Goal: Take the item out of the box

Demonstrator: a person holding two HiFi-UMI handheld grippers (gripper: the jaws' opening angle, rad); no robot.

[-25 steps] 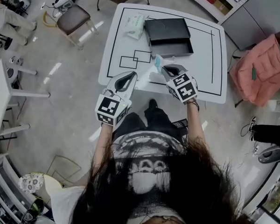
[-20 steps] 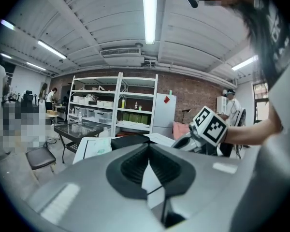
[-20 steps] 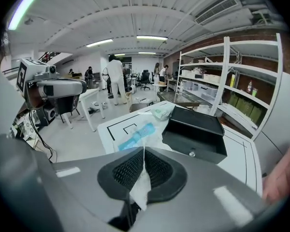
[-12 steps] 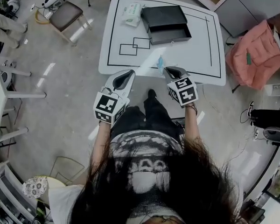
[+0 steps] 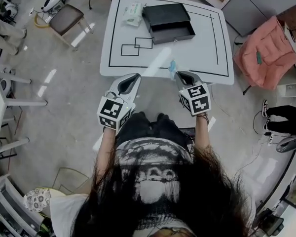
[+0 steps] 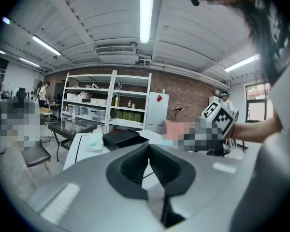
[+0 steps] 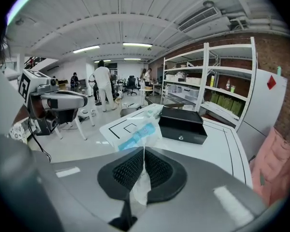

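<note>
Grey concrete floor (image 5: 64,83) fills the left of the head view, and a brown-seated chair (image 5: 65,18) is seen at the upper left. A white desk (image 5: 197,58) marked with black lines occupies the upper centre. On its far left corner a pale green-and-white soft pack (image 5: 131,13) is laid.

Below the desk's near edge, left of centre, the left tool (image 5: 129,83) is held over the floor. In the left gripper view its dark pads are seen pressed together with nothing between them.

Right of the soft pack, at the far side of the desk, the black box (image 5: 167,22) is found, with its drawer (image 5: 173,33) drawn out toward the near side. The item, a clear packet (image 5: 171,65) with a blue object inside, is outside the box and well apart from it. It is held up at the near edge of the desk, just right of centre.

It is clamped by the right tool (image 5: 183,77). In the right gripper view the packet's clear end is seen pinched between the closed pads, while the blue part sticks out beyond the tips.

At the far right of the head view a pink garment (image 5: 264,51) is heaped beside the desk. White shelving (image 7: 208,81) against a brick wall (image 7: 280,57) is visible in the background of both gripper views.
</note>
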